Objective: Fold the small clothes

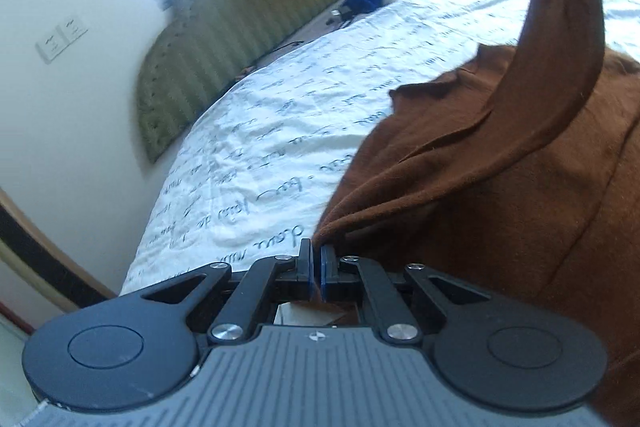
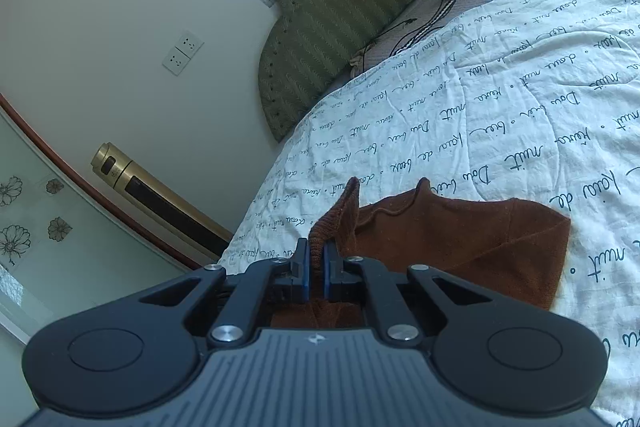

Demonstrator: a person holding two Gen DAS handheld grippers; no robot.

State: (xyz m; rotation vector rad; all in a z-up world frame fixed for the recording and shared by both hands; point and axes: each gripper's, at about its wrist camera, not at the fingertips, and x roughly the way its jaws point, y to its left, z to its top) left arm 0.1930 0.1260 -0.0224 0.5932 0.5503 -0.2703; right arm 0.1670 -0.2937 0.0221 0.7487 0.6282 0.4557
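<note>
Both grippers sit low over the bed (image 2: 480, 99): left gripper (image 1: 316, 251) jaws pinch the brown sweater (image 1: 500, 187) edge, right gripper (image 2: 316, 251) jaws clamp its ribbed cuff (image 2: 340, 215).

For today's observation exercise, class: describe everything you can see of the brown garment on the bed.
The brown garment is a rust-brown, soft knit with a fuzzy nap and a ribbed edge. It lies partly spread on the white script-printed bedspread, rumpled. The right claw is shut on the ribbed edge; the left claw is shut on a bunched corner. In the left wrist view a long strip rises taut toward the upper right.
</note>
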